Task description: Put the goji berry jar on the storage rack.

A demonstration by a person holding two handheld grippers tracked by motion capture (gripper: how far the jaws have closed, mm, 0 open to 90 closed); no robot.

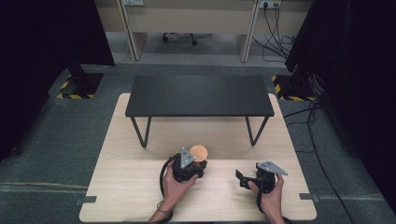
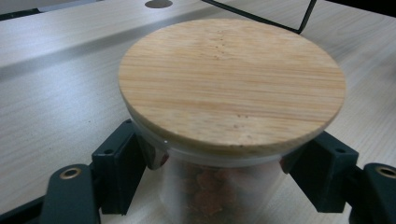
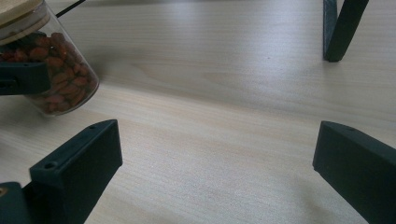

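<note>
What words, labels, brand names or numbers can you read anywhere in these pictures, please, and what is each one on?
None can be read: the jar, its wooden lid, the black bench and both grippers bear no visible print.
Yellow-and-black hazard stripes mark the floor stands, without words.

Left gripper (image 1: 198, 163): jaws closed on the glass jar (image 2: 215, 191), one jaw each side, below its lid. Right gripper (image 1: 243, 178): jaws spread wide, nothing between them.

Ahead of me a low black bench (image 1: 200, 95) stands on my pale wooden table (image 1: 140, 196); cables (image 1: 322, 158) cross the floor.
</note>
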